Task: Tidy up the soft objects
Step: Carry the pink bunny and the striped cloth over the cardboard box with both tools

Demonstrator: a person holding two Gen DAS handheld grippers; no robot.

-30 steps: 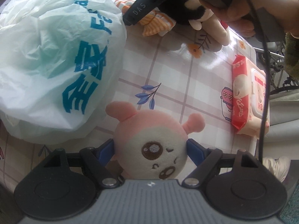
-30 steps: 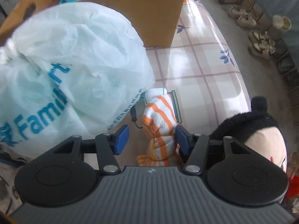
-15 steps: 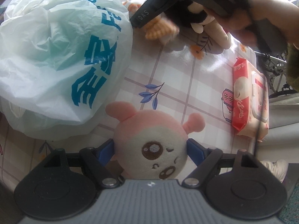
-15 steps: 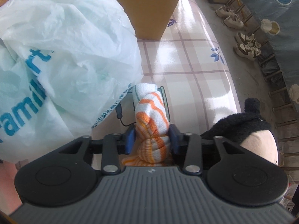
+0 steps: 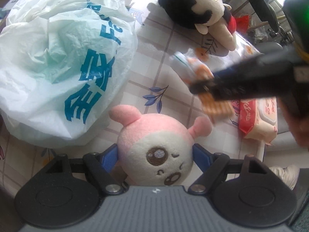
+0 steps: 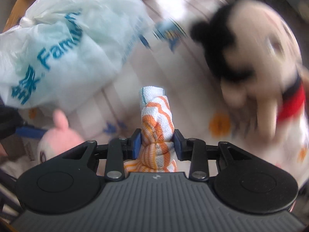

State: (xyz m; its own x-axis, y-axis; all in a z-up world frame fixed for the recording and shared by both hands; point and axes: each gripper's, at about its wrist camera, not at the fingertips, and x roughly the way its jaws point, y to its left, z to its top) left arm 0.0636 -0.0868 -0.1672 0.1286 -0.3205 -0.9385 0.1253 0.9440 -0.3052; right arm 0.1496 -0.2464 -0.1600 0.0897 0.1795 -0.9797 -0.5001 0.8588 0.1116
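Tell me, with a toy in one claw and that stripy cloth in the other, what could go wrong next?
The right gripper pinches only the knotted middle of the orange striped cloth; its loose ends could snag or slip free. It is crossing close above the wet wipes pack and might knock it. The left gripper squeezes the round pink plush, which could pop out.

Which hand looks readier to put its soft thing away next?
Probably the right: its gripper is clamped on the striped towel, lifted off the table. The left gripper holds the pink plush low by the bag.
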